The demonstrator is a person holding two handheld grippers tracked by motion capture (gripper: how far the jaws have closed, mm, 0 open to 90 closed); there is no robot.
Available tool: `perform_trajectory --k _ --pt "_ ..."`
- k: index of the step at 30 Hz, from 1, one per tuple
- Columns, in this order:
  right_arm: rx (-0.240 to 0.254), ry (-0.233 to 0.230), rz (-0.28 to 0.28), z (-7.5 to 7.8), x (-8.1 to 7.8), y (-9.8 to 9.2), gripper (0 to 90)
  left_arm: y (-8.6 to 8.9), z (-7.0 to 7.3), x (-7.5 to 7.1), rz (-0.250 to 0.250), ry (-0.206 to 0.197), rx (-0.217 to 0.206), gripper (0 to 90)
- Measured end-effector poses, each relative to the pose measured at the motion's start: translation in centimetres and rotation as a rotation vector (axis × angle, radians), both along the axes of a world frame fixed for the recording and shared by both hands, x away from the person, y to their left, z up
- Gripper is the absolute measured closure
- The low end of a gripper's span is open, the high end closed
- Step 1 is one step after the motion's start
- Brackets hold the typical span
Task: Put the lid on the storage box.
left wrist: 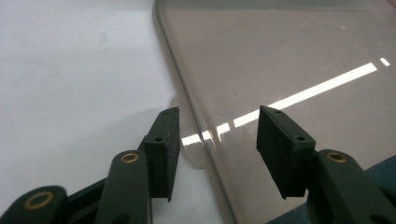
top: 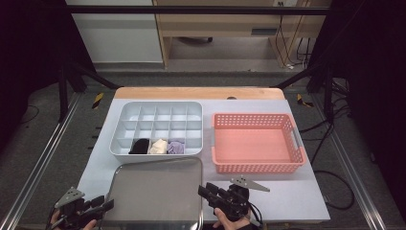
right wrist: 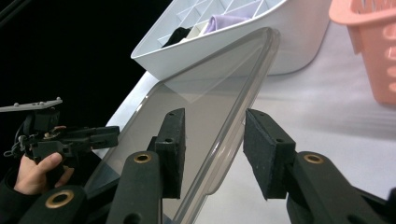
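A translucent grey lid (top: pixel 155 191) with rounded corners lies flat on the white table (top: pixel 287 191) near the front edge. My left gripper (top: pixel 109 205) sits at the lid's left rim. In the left gripper view its jaws (left wrist: pixel 217 135) stand open astride the rim of the lid (left wrist: pixel 289 56), by a small tab, with the pads clear of it. My right gripper (top: pixel 203 190) is at the lid's right rim. In the right gripper view it (right wrist: pixel 214 135) is open too, and the edge of the lid (right wrist: pixel 196 98) runs between the pads with a gap on each side.
Behind the lid stands a white divided organiser (top: pixel 160 104) with a black (top: pixel 139 146), a cream (top: pixel 158 146) and a lavender (top: pixel 175 147) cloth roll in its front row. A pink basket (top: pixel 253 116) stands to its right, with nothing in it. Dark floor and frame rails surround the table.
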State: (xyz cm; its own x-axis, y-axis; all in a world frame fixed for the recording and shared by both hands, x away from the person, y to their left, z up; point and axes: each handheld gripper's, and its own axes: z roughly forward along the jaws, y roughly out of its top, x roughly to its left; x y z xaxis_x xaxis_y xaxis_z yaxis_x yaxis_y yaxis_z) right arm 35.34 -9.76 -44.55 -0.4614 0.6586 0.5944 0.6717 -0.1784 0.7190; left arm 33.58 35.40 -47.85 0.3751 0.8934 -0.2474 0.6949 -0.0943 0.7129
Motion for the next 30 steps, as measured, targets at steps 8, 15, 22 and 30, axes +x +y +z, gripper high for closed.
perform_trajectory --k 8,15,22,30 --pt "-0.083 0.083 0.027 -2.4 1.1 0.7 57.0 -0.1 0.0 0.0 -0.002 0.0 0.013 49.7" --pt "-0.119 0.109 0.032 -3.7 2.3 0.9 53.8 -0.2 0.0 0.0 0.002 0.001 0.014 49.9" --pt "-0.167 0.123 0.059 -4.6 2.5 0.8 51.9 -0.1 0.0 0.0 -0.003 0.0 0.014 50.0" --pt "-0.123 0.148 0.088 -4.9 0.2 -0.3 51.7 -0.2 0.0 0.0 -0.002 0.001 0.012 49.7"
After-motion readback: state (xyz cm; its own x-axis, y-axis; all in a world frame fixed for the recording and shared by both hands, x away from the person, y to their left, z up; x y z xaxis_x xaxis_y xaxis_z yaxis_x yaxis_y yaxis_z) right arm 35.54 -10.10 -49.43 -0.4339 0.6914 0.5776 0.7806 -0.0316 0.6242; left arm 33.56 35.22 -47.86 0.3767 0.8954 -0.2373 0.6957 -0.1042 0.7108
